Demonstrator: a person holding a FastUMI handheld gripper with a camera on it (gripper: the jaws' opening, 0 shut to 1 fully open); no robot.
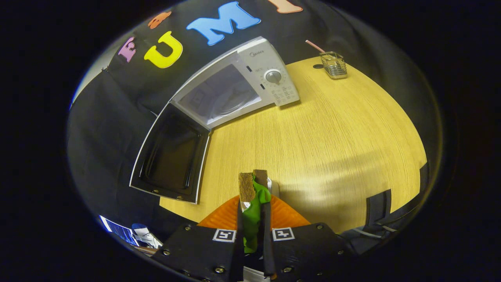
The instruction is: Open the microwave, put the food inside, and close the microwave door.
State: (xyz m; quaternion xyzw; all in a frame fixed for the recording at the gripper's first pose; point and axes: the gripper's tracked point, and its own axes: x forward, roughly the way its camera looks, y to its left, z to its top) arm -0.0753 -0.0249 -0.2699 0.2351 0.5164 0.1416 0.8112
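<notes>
1. the gripper (pixel 254 196) is clamped on the green food (pixel 253 217), near the bench (pixel 332 137) edge.
2. the microwave (pixel 235 84) is far left, its door (pixel 170 154) open.
3. lift the food and go in slowly, without bumping the door.

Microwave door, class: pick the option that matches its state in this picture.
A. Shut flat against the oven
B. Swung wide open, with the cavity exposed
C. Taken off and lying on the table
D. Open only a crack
B: the microwave door stands swung wide out from the microwave, so the pale cavity is exposed.
</notes>
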